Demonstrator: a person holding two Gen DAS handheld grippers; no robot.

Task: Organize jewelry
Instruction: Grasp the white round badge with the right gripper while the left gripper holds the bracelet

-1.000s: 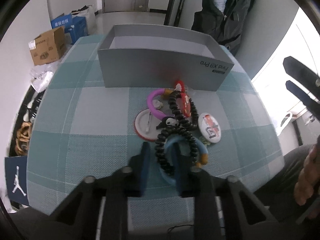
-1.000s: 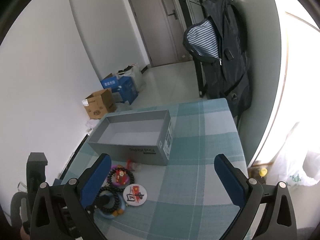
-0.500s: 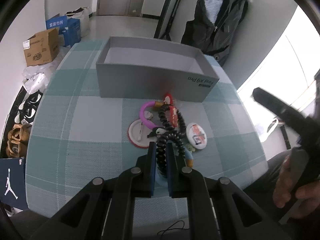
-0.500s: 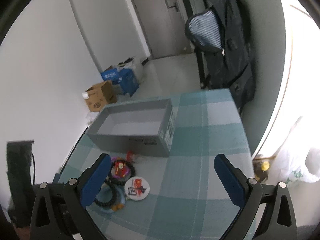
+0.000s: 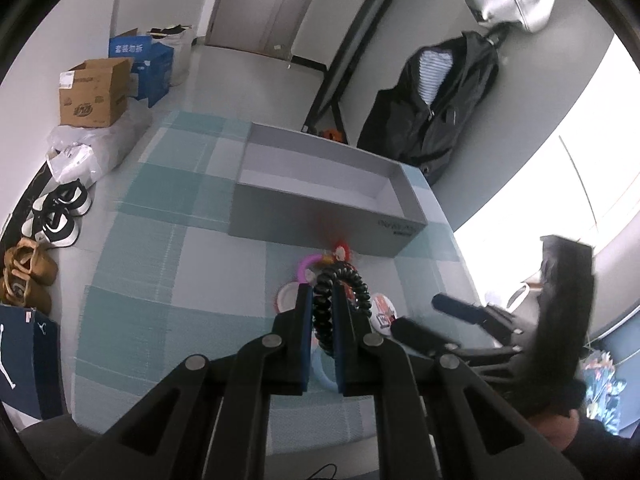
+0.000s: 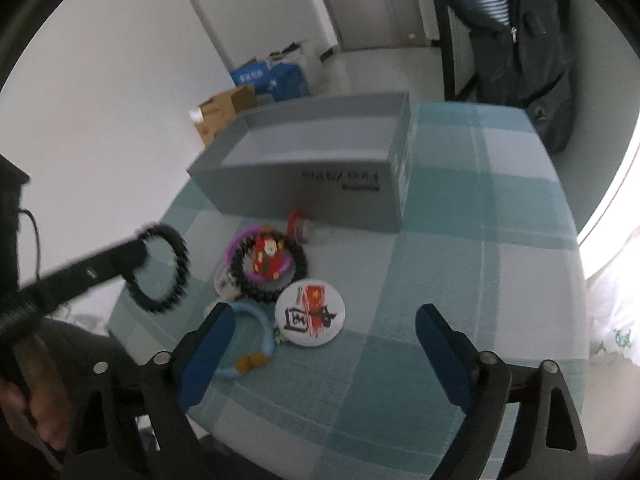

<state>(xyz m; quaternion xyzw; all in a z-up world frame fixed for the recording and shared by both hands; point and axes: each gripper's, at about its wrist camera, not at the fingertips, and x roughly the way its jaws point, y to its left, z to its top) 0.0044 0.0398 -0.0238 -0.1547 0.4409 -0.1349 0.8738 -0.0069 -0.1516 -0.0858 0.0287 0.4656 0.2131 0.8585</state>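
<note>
White walls, a dark jacket [image 5: 436,92] hanging, cardboard box [image 5: 94,94] on pale floor.

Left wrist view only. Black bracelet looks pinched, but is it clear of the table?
Observer: Yes. In the right wrist view the black bead bracelet hangs from the left gripper, off the cloth.
Operator: Any other black one on the table?
Observer: A second black bracelet lies flat, ringing a red charm.
Operator: Right gripper?
Observer: The right gripper is open. Its jaws have just been closing a little, with nothing gripped. The round badge lies below them.
</note>
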